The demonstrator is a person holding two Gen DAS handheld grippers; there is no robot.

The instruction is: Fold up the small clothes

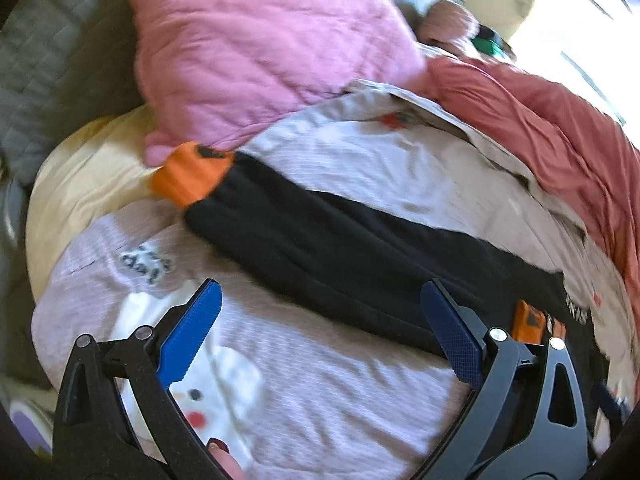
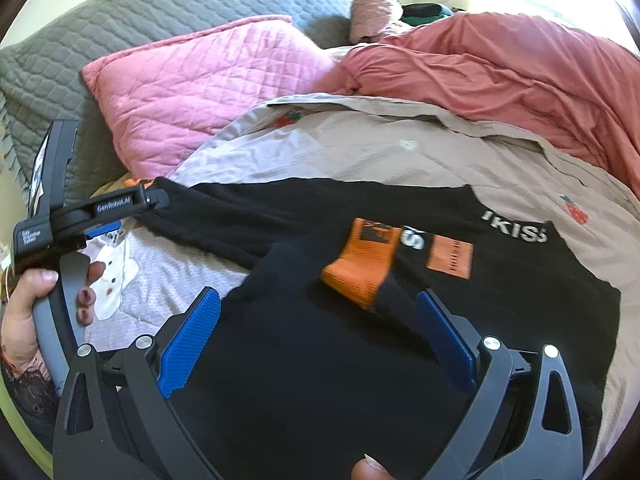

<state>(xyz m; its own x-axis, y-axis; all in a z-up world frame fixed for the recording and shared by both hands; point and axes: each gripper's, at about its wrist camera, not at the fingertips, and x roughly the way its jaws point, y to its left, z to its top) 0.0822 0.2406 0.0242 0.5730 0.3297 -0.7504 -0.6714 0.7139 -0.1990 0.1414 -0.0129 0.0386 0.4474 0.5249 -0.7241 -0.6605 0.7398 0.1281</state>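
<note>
I've got the black garment (image 2: 280, 360) spread across the bed right under my right tool (image 2: 318, 336), one sleeve with an orange ribbed cuff (image 2: 360, 268) folded in over the body, I'd say so the piece squares up for the next fold. The other sleeve runs out to my left, its orange cuff (image 1: 192, 172) ending by the pink quilted pillow (image 1: 248, 52). The fabric looks soft and matte, with white lettering and an orange patch (image 2: 450, 258) on the chest. My right tool's jaws are wide apart, holding nothing. My left tool (image 1: 320, 336) is just as wide, empty, above a pale ribbed top (image 1: 312, 380) with a white printed figure. Rumpled coral bedding (image 2: 500, 72) and a grey quilted cover (image 2: 140, 20) lie beyond.
</note>
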